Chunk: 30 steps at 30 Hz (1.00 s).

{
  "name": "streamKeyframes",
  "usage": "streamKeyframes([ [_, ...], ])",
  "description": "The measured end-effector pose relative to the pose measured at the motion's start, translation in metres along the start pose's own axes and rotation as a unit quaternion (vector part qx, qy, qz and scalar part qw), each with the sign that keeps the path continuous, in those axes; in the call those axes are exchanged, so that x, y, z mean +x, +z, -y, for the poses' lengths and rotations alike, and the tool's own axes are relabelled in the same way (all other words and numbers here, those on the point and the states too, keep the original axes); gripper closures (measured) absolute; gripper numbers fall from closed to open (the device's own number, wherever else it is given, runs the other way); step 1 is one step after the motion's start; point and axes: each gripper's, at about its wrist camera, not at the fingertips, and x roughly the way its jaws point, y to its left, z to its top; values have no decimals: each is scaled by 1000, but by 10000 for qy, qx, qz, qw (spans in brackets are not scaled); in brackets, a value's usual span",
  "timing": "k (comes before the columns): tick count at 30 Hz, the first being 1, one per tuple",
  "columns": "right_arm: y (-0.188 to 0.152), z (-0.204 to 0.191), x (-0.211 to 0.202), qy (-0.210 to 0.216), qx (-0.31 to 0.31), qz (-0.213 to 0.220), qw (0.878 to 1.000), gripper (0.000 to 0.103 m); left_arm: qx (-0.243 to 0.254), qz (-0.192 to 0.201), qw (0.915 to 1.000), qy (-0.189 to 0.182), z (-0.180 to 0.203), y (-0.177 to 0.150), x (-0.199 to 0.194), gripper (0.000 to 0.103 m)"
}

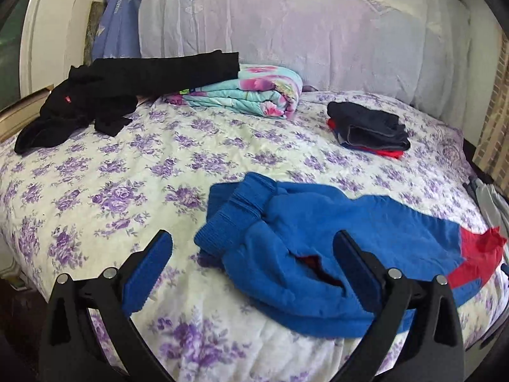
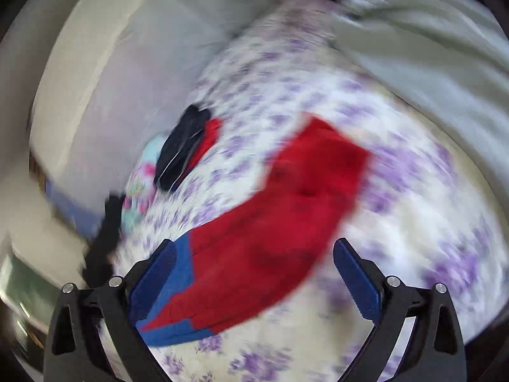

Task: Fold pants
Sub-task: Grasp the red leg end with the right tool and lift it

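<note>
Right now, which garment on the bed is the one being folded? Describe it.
On the purple-flowered bedspread, look to the near edge. The blue-and-red pants lie crumpled there, unlike the black clothes far left and the folded dark stack far right.

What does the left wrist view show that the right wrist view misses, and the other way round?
Only the left wrist view shows the blue upper part of the pants, bunched with ribbed cuffs, and its own open hand-held gripper.

Only the right wrist view, which is blurred, shows the full red section of the pants spread flat, a grey-green cloth at the far edge, and its own hand-held gripper wide open over that red section, not gripping it.

Both show the flowered bedspread, the folded dark stack, the folded floral blanket and the loose black garment.
</note>
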Motion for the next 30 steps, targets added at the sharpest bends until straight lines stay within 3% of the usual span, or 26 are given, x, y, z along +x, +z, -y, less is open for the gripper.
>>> streamKeyframes([
  [2,-3,16,7,219,521,21,9984,4,139,-80,9999,-47,9,-5,0,4],
  [6,6,7,22,356,443,61,9984,4,360,-192,9991,-151,23,-11,1,4],
  [9,17,16,33,273,718,18,9970,4,321,-260,9989,-239,28,-12,4,4],
  [12,27,17,40,218,639,88,9977,4,225,-387,9984,-350,27,-15,9,4],
  [18,34,12,45,527,335,334,9975,5,112,-444,9983,-370,23,-17,15,4],
  [19,34,11,47,508,255,377,9977,16,102,-438,9982,-385,22,-16,14,4],
  [20,32,13,48,450,203,385,9980,52,100,-425,9983,-396,21,-15,14,4],
  [21,31,19,50,459,245,327,9981,67,100,-415,9983,-396,20,-15,13,4],
  [23,28,36,52,660,583,279,9957,75,77,-399,9984,-382,18,-14,13,4],
  [25,27,35,46,696,516,347,9956,75,31,-420,9984,-379,16,-14,14,4],
  [28,25,10,28,550,60,593,9967,75,-78,-439,9982,-401,13,-15,15,4],
  [30,24,-24,15,318,-598,793,9945,75,-115,-415,9982,-412,11,-14,15,4],
])
